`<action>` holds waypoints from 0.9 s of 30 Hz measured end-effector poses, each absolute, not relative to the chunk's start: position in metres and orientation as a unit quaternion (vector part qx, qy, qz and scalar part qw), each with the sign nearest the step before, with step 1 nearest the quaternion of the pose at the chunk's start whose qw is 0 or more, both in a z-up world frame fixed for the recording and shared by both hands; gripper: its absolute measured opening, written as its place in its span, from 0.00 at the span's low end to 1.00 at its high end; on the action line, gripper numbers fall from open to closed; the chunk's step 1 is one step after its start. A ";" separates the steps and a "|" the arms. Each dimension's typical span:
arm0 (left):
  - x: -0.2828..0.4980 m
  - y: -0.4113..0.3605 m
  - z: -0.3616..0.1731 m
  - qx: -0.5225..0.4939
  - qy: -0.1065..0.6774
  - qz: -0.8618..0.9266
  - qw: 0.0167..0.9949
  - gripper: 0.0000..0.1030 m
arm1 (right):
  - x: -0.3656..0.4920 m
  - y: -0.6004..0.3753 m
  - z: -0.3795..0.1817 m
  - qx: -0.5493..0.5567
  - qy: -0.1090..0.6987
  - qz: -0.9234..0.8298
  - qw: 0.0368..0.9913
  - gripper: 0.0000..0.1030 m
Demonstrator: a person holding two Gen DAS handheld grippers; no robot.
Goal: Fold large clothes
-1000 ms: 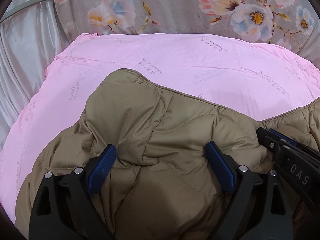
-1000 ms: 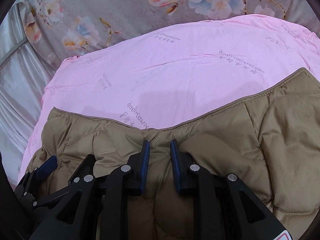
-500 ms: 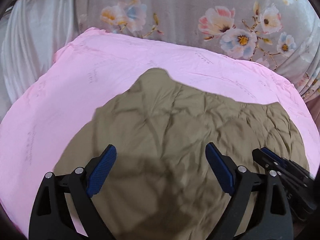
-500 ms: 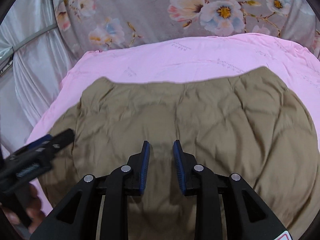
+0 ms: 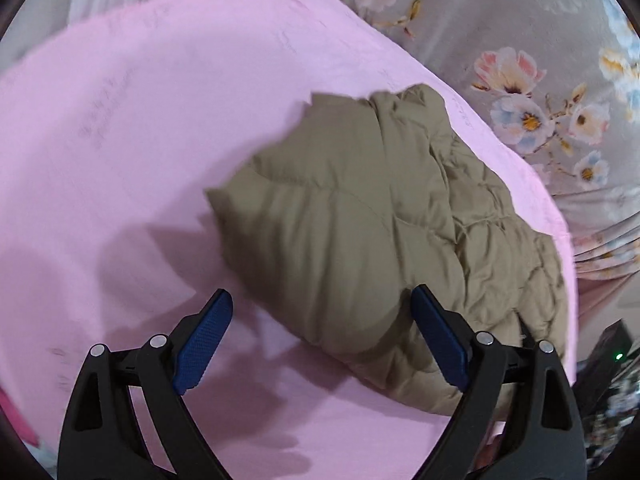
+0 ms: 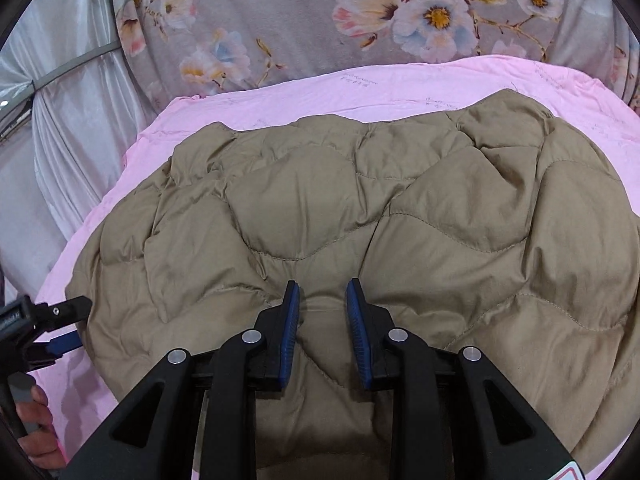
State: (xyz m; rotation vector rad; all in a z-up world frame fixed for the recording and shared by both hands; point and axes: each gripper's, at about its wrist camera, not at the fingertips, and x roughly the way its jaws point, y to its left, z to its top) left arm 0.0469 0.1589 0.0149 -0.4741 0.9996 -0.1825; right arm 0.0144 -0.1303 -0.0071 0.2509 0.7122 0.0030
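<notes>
— Two claws, one coat: where do they stand?

— The left claw gapes wide with nothing in it, over bare pink sheet. The quilted jacket lies ahead of it and off to its right, with its near edge just beside the right-hand finger. The right claw has just been opening its jaws. They stand a little apart, and the jacket lies flat beneath the gap, not pinched.

— So a fold is down, you'd judge?

— Looks it: a puffy, roughly squared bundle. Another fold, or a smoothing, likely comes next.

— How to do that well?

— Take the edge nearest the left claw and bite deep, since slick padding probably slips out of a shallow pinch. Have the right claw grip the matching edge on its own side. Lift both level, carry across together, and lay the fabric down before letting go. Trapped air may spring the fold back, so press it afterwards.
</notes>
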 end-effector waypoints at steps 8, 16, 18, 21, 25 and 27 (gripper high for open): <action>0.062 0.134 0.010 -0.237 0.448 -0.090 0.857 0.71 | 0.013 -0.131 -0.009 0.124 0.345 0.003 0.930 0.24; 0.044 0.140 0.068 -0.211 0.391 -0.148 0.884 0.19 | -0.004 -0.137 0.015 0.169 0.366 0.049 0.914 0.02; 0.032 0.135 0.090 -0.181 0.366 -0.157 0.899 0.18 | -0.005 -0.132 0.017 0.165 0.377 0.064 0.909 0.01; 0.016 0.128 0.116 -0.150 0.334 -0.171 0.915 0.17 | -0.002 -0.116 0.012 0.153 0.390 0.082 0.904 0.01; 0.000 0.113 0.140 -0.108 0.309 -0.203 0.923 0.17 | 0.009 -0.101 0.001 0.166 0.405 0.101 0.893 0.02; -0.010 0.098 0.148 -0.080 0.298 -0.219 0.926 0.17 | 0.015 -0.096 -0.005 0.179 0.410 0.112 0.887 0.02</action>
